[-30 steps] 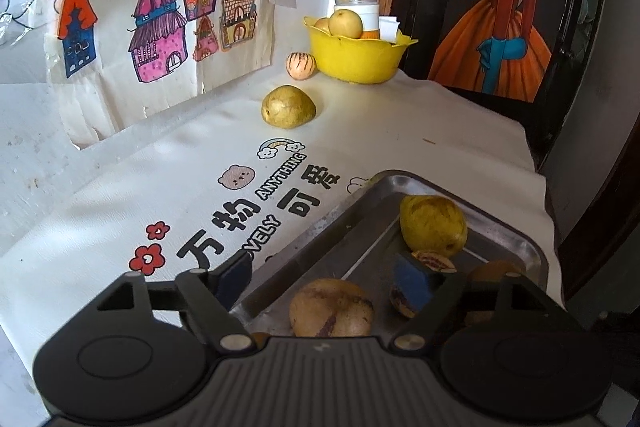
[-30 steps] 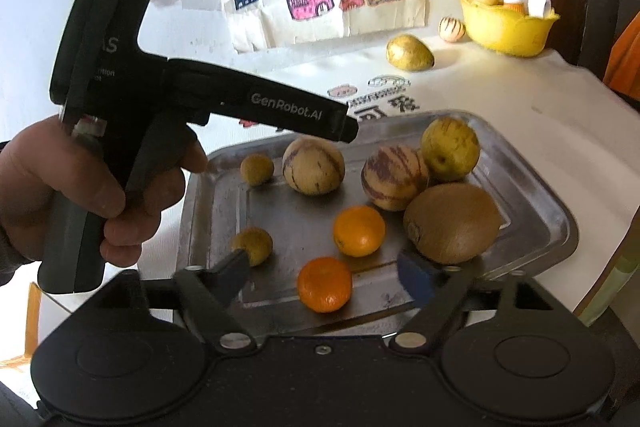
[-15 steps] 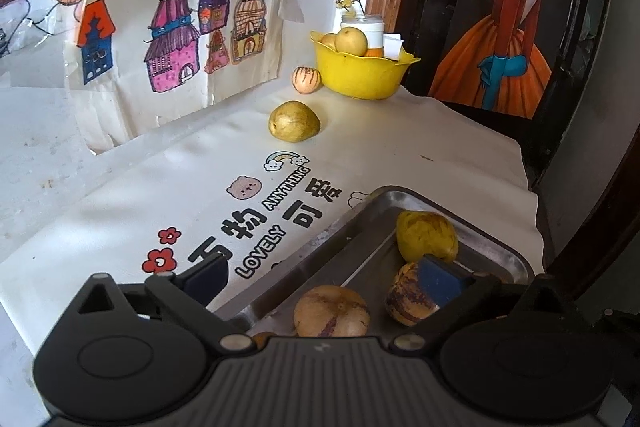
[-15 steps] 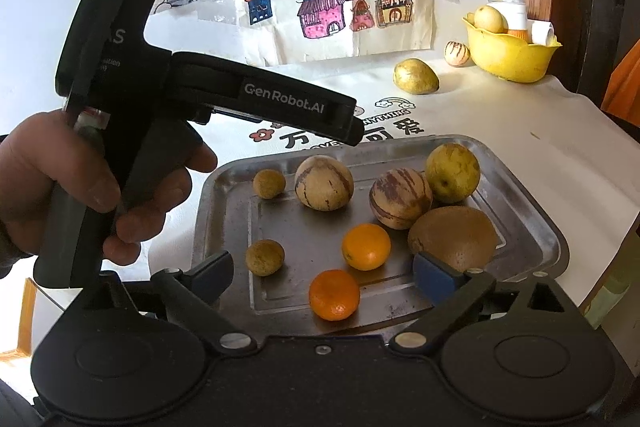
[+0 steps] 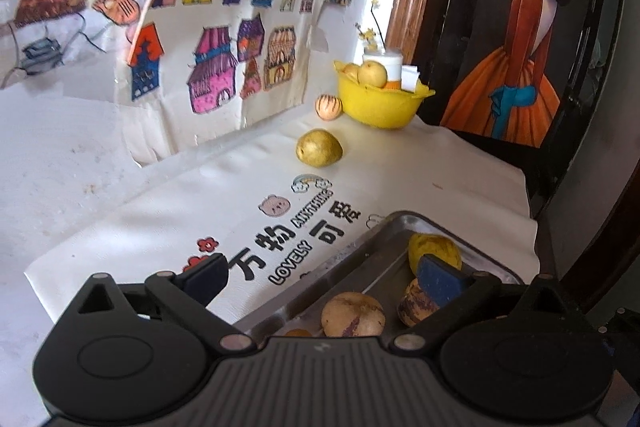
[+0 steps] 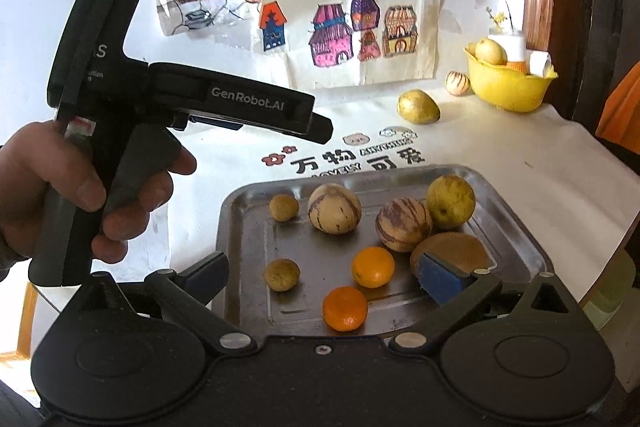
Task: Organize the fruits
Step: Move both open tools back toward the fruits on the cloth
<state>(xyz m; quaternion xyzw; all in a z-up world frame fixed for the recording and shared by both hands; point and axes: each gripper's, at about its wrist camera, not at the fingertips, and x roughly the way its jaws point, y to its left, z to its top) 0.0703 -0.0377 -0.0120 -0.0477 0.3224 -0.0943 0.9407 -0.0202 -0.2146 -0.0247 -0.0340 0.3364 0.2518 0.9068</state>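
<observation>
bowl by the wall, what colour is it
The bowl is plain bright yellow, seen best in the left wrist view.

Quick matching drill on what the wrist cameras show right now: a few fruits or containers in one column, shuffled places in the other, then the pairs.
Things:
1. two oranges
2. golden-yellow fruit
3. pale pear-like fruit
4. small striped fruit

Places:
A. in the yellow bowl
B. on the cloth, touching nothing
C. on the metal tray
D. on the cloth, right beside the bowl's left side

Pairs: 1-C, 2-B, 3-A, 4-D
</observation>
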